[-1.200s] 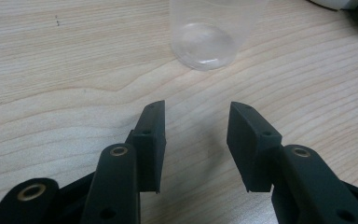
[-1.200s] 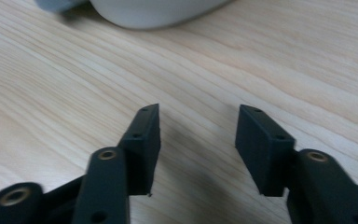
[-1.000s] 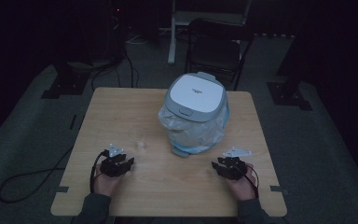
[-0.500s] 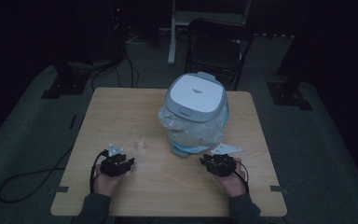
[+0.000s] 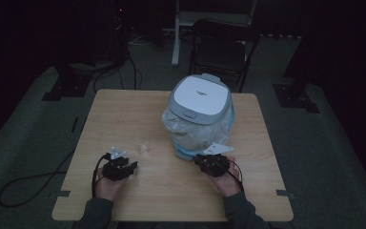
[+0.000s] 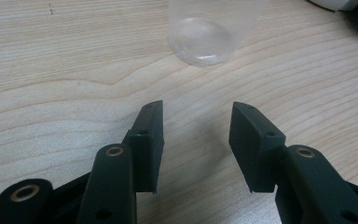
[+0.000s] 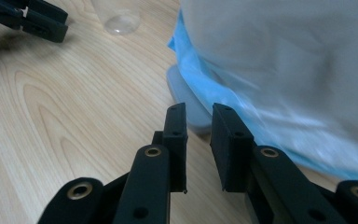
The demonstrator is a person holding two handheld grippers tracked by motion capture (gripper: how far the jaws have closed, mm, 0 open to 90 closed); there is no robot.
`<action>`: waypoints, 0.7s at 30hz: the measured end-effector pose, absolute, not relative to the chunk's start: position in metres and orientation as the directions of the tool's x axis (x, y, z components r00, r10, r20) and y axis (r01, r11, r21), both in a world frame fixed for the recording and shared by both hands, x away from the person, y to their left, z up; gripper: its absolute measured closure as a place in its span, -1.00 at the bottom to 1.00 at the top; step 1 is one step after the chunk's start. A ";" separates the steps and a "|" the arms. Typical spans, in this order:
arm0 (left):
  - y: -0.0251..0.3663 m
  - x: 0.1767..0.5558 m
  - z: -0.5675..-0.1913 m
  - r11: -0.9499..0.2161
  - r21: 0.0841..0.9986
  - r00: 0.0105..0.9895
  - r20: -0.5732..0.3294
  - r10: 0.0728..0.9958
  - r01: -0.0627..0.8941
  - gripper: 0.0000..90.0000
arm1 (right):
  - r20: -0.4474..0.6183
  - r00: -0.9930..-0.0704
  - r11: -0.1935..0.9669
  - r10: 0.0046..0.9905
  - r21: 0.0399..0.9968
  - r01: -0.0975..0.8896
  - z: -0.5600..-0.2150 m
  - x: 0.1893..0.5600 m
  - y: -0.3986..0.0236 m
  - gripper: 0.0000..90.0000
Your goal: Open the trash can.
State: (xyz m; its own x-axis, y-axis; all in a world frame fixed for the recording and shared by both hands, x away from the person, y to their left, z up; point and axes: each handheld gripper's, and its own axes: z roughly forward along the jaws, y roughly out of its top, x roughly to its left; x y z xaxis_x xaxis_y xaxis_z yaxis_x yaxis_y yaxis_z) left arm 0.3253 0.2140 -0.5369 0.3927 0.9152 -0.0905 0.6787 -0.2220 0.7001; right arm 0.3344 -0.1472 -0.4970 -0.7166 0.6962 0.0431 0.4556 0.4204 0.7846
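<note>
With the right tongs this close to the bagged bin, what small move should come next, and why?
Probably ease the right tongs forward onto the blue bag edge at the bin base. Their jaws have just been closing, nothing sits between them yet, and the plastic lies directly ahead.

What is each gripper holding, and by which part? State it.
Nothing is held. The left gripper stands open short of the clear cup; the right gripper, jaws closing, nears the bagged bin's base, empty.
</note>
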 end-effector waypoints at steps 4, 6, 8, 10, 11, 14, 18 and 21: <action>0.213 0.325 -0.537 -0.230 0.697 0.394 -0.081 0.916 0.679 0.22 | 0.041 -0.725 0.425 0.687 0.786 0.448 -0.500 0.338 -0.135 0.72; 0.214 0.325 -0.536 -0.231 0.697 0.393 -0.080 0.916 0.679 0.21 | 0.043 -0.725 0.424 0.687 0.787 0.448 -0.503 0.341 -0.128 0.75; 0.214 0.325 -0.536 -0.229 0.696 0.392 -0.082 0.916 0.680 0.21 | 0.042 -0.725 0.423 0.687 0.789 0.446 -0.505 0.344 -0.123 0.80; 0.214 0.325 -0.536 -0.231 0.696 0.394 -0.082 0.915 0.680 0.19 | 0.041 -0.722 0.418 0.691 0.792 0.445 -0.506 0.346 -0.119 0.85; 0.214 0.325 -0.536 -0.230 0.696 0.394 -0.083 0.915 0.680 0.19 | 0.039 -0.721 0.418 0.692 0.793 0.444 -0.507 0.347 -0.118 0.88; 0.213 0.325 -0.537 -0.229 0.696 0.395 -0.085 0.915 0.680 0.19 | 0.029 -0.710 0.418 0.704 0.791 0.447 -0.509 0.350 -0.114 0.92; 0.213 0.325 -0.536 -0.229 0.696 0.395 -0.086 0.915 0.681 0.19 | 0.001 -0.709 0.431 0.705 0.793 0.430 -0.508 0.353 -0.109 1.00; 0.214 0.325 -0.536 -0.230 0.695 0.396 -0.086 0.914 0.681 0.19 | -0.010 -0.703 0.443 0.711 0.783 0.436 -0.510 0.354 -0.105 1.00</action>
State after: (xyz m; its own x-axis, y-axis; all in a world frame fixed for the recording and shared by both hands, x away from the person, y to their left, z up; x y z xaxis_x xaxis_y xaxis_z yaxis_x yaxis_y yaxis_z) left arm 0.3254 0.2136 -0.5364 0.3963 0.9141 -0.0861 0.6810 -0.2297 0.6953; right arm 0.3543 -0.1047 -0.5098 -0.7031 0.7110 -0.0102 0.4365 0.4429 0.7831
